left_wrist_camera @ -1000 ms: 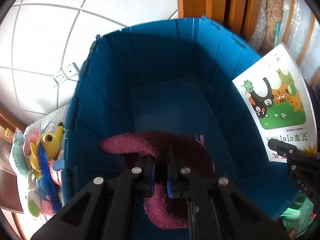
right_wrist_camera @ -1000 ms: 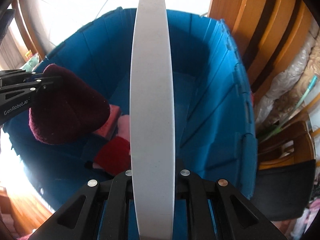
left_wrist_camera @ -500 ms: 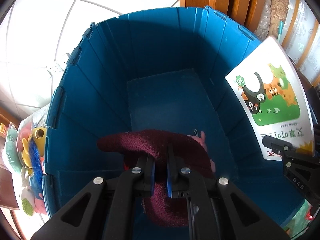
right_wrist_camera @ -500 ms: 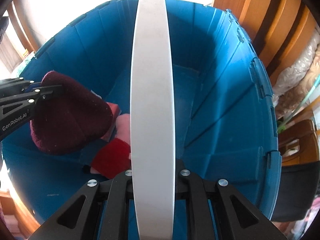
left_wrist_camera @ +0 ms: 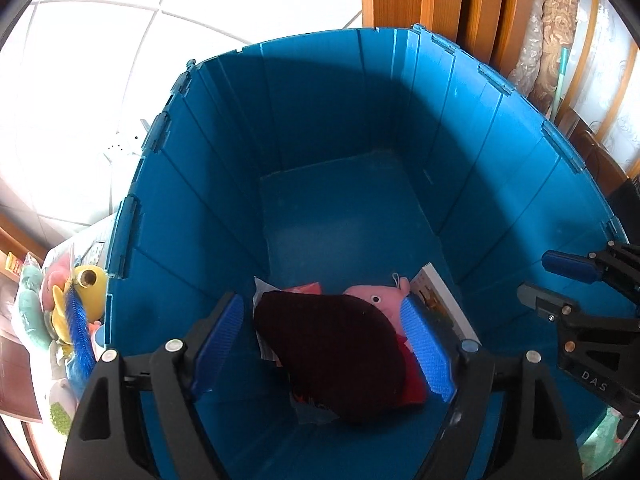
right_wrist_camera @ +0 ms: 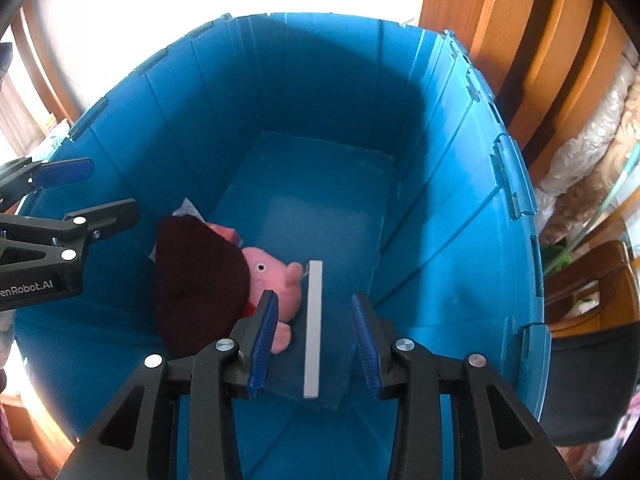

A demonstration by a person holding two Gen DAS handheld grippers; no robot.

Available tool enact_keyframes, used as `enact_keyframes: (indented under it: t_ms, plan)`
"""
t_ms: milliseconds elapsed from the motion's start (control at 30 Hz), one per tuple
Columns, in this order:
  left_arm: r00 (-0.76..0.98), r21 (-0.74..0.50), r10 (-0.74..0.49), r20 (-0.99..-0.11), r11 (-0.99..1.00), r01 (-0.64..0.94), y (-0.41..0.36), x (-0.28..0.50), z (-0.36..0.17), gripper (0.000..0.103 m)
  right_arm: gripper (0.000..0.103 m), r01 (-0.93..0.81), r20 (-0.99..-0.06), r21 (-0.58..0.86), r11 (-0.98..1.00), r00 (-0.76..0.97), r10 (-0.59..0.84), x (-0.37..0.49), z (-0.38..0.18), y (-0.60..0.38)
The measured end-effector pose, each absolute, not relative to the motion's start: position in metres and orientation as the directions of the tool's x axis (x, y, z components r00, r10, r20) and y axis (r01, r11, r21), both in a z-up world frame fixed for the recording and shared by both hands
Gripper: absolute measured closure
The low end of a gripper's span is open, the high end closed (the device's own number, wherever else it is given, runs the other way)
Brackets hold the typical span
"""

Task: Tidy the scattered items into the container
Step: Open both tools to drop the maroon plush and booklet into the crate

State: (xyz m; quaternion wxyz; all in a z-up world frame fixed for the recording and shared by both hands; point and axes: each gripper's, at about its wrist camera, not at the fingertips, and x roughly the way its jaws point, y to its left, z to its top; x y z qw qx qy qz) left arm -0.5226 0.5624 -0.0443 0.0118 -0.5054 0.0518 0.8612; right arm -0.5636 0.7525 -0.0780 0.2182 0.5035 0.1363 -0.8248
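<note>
A deep blue plastic bin (left_wrist_camera: 224, 208) fills both views (right_wrist_camera: 440, 168). On its floor lie a maroon knit hat (left_wrist_camera: 336, 352), a pink pig plush (left_wrist_camera: 380, 300) and a thin book (left_wrist_camera: 444, 304) standing on edge. In the right wrist view the hat (right_wrist_camera: 200, 284), the plush (right_wrist_camera: 272, 280) and the book's white edge (right_wrist_camera: 314, 328) lie below. My left gripper (left_wrist_camera: 324, 344) is open and empty above the hat. My right gripper (right_wrist_camera: 314, 340) is open and empty above the book. Each gripper also shows in the other view, the right one (left_wrist_camera: 556, 280) and the left one (right_wrist_camera: 100, 192).
Several soft toys, one yellow (left_wrist_camera: 86, 292), lie outside the bin's left wall. Wooden furniture (left_wrist_camera: 440, 0) and wrapped bundles (right_wrist_camera: 592, 148) stand behind and right of the bin. A white tiled floor (left_wrist_camera: 120, 60) lies beyond it.
My left gripper opened and the maroon hat dropped onto the bin floor. My right gripper opened and the book fell into the bin beside the pig plush.
</note>
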Motion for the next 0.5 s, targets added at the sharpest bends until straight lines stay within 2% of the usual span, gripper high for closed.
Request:
enact_keyframes:
  t_ms: [67, 133, 233, 367, 433, 500]
  plan:
    - [-0.483, 0.077, -0.033, -0.875, -0.994, -0.071, 0.562, -0.524, -0.046, 0.022, 0.062, 0.495, -0.890, -0.004, -0.869, -0.398, -0.223, -0.563, -0.077, 0.753]
    - [-0.480, 0.072, -0.029, -0.877, -0.995, -0.072, 0.564, -0.525, -0.046, 0.022, 0.051, 0.493, -0.890, -0.006, -0.870, -0.399, -0.220, -0.559, -0.075, 0.750]
    - [-0.478, 0.070, -0.027, -0.878, -0.995, -0.072, 0.563, -0.521, -0.047, 0.022, 0.043, 0.496, -0.889, -0.014, -0.868, -0.404, -0.216, -0.557, -0.073, 0.749]
    - [-0.484, 0.067, -0.026, -0.875, -0.995, -0.067, 0.559, -0.516, -0.046, 0.022, 0.039, 0.494, -0.885, -0.028, -0.869, -0.417, -0.209, -0.557, -0.075, 0.747]
    - [-0.486, 0.070, -0.031, -0.873, -0.996, -0.062, 0.558, -0.514, -0.046, 0.022, 0.025, 0.492, -0.881, -0.028, -0.870, -0.423, -0.211, -0.556, -0.071, 0.747]
    - [-0.487, 0.070, -0.033, -0.873, -0.996, -0.057, 0.556, -0.511, -0.045, 0.022, 0.019, 0.488, -0.875, -0.029, -0.872, -0.435, -0.214, -0.555, -0.068, 0.748]
